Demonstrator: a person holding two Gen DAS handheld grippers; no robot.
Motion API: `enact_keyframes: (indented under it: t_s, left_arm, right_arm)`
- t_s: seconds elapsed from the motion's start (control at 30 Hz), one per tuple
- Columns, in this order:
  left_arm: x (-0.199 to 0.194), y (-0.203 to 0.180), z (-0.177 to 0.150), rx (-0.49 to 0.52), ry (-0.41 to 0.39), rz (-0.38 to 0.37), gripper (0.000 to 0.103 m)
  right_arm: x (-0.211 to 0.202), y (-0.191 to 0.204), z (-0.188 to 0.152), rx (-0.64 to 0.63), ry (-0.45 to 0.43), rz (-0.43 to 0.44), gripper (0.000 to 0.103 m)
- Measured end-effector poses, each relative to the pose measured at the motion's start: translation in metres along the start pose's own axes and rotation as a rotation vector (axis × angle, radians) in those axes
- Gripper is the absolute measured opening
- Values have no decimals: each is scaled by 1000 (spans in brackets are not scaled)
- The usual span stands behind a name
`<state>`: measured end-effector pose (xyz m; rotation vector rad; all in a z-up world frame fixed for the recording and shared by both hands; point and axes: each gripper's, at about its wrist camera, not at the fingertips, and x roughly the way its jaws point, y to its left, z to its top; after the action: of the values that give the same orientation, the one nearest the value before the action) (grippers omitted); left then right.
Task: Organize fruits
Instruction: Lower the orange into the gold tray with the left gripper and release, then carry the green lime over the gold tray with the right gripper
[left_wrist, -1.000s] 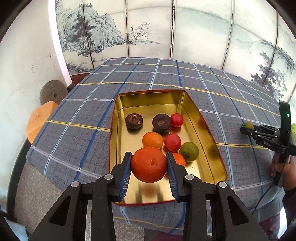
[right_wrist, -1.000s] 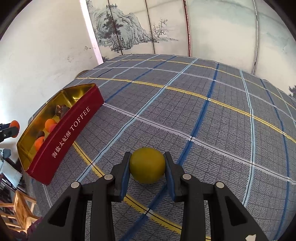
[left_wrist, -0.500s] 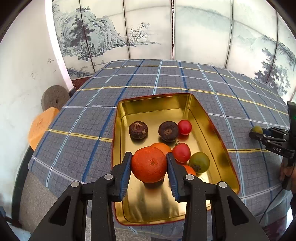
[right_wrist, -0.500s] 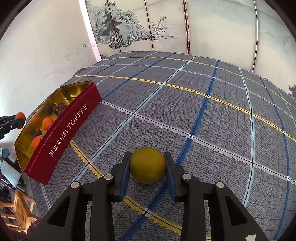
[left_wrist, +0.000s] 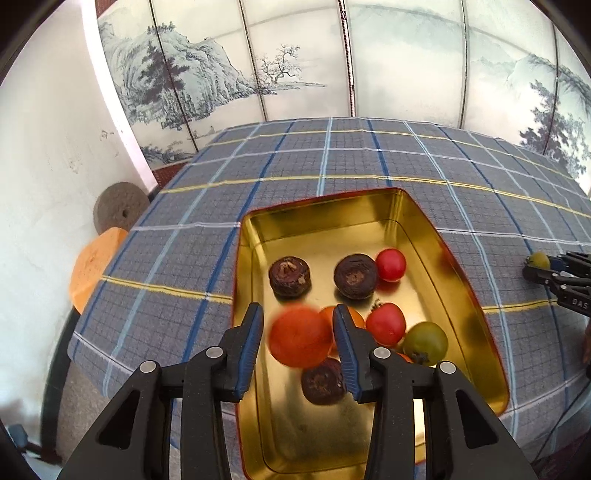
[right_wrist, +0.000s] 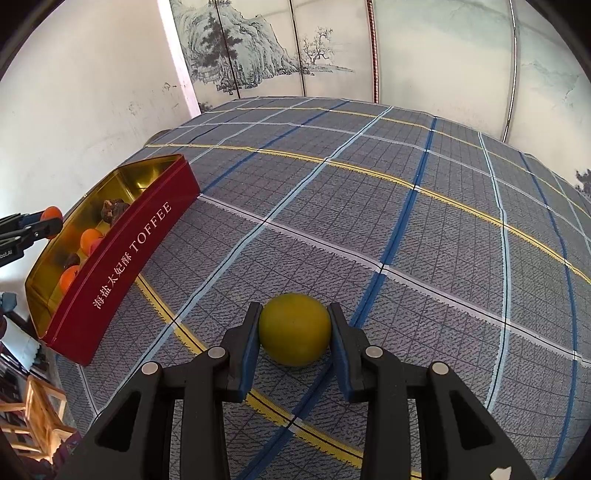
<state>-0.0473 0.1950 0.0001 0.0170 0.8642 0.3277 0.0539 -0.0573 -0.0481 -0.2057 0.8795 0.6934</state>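
In the left wrist view my left gripper (left_wrist: 298, 334) is open above the gold toffee tin (left_wrist: 465, 295). A blurred orange (left_wrist: 301, 338) sits loose between the parted jaws, dropping toward the tin. The tin holds dark brown fruits (left_wrist: 289, 277), red tomatoes (left_wrist: 385, 324), a small orange and a green fruit (left_wrist: 424, 343). In the right wrist view my right gripper (right_wrist: 294, 334) is shut on a yellow-green fruit (right_wrist: 294, 334) just above the plaid tablecloth, right of the tin's red wall (right_wrist: 129, 254).
The plaid tablecloth (right_wrist: 406, 221) covers the table. A painted screen (left_wrist: 332, 66) stands behind it. An orange stool (left_wrist: 92, 266) and a round stone (left_wrist: 118, 212) stand left of the table. A wooden chair (right_wrist: 40, 417) is low at the left.
My left gripper moved forward over the tin and opened, letting go of the orange, which now blurs as it falls. My right gripper still holds the yellow-green fruit.
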Motion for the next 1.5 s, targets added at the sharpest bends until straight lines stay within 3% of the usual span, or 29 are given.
enact_keyframes:
  t_s: [0.07,0.13,0.33,0.77,1.13,1.5]
  left_arm:
    - [0,-1,2,9,-11,16,57]
    - [-3,-1,5,9,-39,51,81]
    - [-18,0,6,5,-84,94,93]
    - [-37,13,-14,-101,-75,87,95]
    - [-50,16,-26,-143,-94,69,95]
    - [-50,24,-39,-180,-70,69,95]
  right_arm:
    - [0,0,0,-1,1,-1,32]
    - [0,0,0,-4,2,1,32]
    - [-2,7,-1,-32,-9,-11,32]
    - [-24,29,6,-29,-50,48,32]
    - [-51,104,40,-146,-122,168,32]
    - [-33,161,59,-213,-99,261,33]
